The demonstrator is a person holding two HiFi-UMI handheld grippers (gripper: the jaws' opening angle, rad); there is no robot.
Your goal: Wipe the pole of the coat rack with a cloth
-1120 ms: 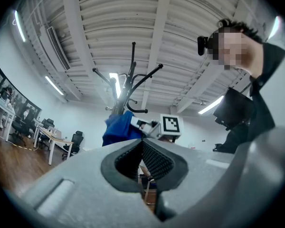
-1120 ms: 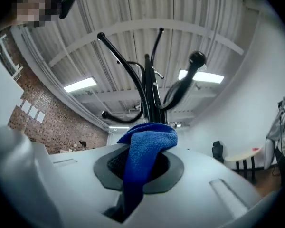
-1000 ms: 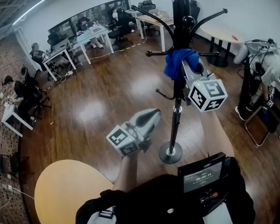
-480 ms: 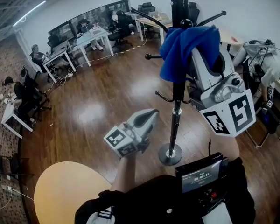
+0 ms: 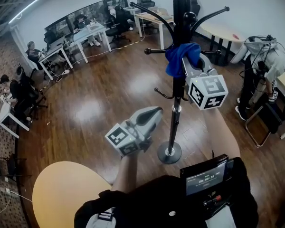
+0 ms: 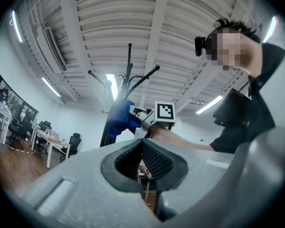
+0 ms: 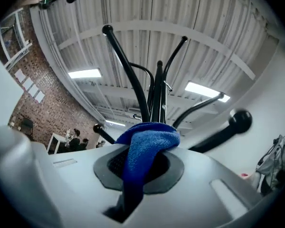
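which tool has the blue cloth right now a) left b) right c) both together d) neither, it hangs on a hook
B: the right tool is shut on the blue cloth, holding it at the coat rack pole, while the left tool is shut with nothing in it, away from the pole.

**Colours at the coat rack**

The soft terry cloth (image 5: 183, 58) is deep blue, plain, with no pattern. The thin metal pole (image 5: 179, 13) of the coat rack is glossy black, like its curved hooks. Lower down it has a silver ring, and its round base (image 5: 169, 152) is dark grey. The left gripper (image 5: 153, 114) and the right gripper (image 7: 145, 163) are light grey plastic with black ribbed pads (image 6: 156, 160). Each marker cube (image 5: 207, 91) is white with black square patterns. The shiny wooden floor (image 5: 99, 103) is dark brown. The round table top (image 5: 61, 194) is pale yellow.
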